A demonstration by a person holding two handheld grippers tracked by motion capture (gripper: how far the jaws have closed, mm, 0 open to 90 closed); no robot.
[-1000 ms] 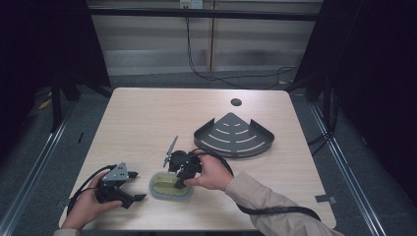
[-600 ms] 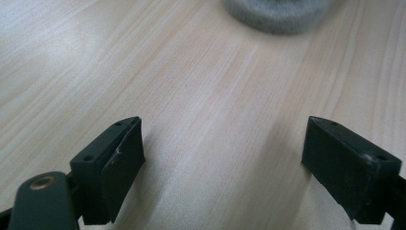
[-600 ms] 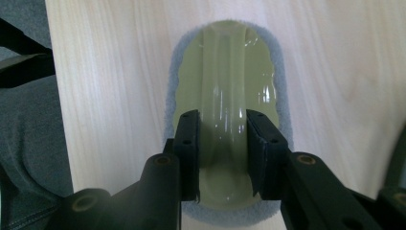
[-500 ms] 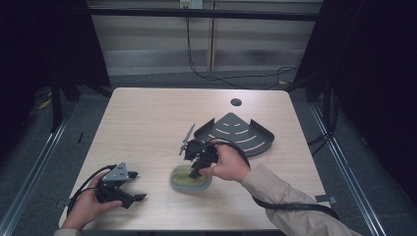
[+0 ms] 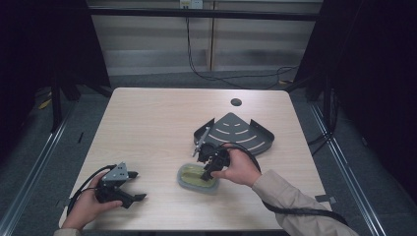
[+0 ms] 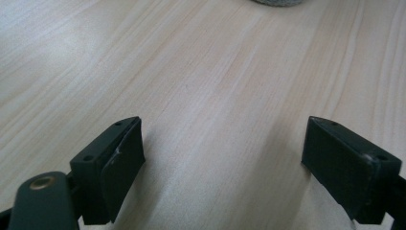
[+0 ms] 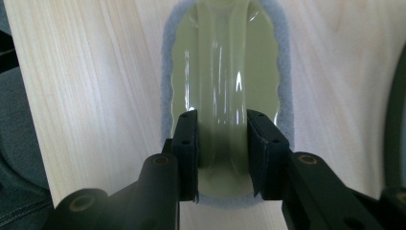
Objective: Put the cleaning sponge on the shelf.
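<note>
An oval pad (image 5: 195, 176) with a glossy pale-green top and a fuzzy grey-blue rim lies on the wooden table (image 5: 147, 123), front of centre. A raised green ridge runs along its middle. My right gripper (image 5: 209, 163) is over its right end, and in the right gripper view (image 7: 222, 158) the jaws are shut on that ridge of the pad (image 7: 225, 72). My left gripper (image 5: 129, 192) rests near the front left edge in a hand. Its jaws stand wide open over bare wood in the left gripper view (image 6: 230, 163).
A dark grey fan-shaped corner tray (image 5: 238, 133) with slots sits just behind and right of the pad, close to my right gripper. A round cable hole (image 5: 236, 102) is farther back. The pad's grey edge (image 6: 276, 2) shows at the top of the left gripper view.
My right gripper has slid the pad to the right and slightly back, toward the corner tray, with its jaws on the ridge. The left gripper has stayed where it was.
</note>
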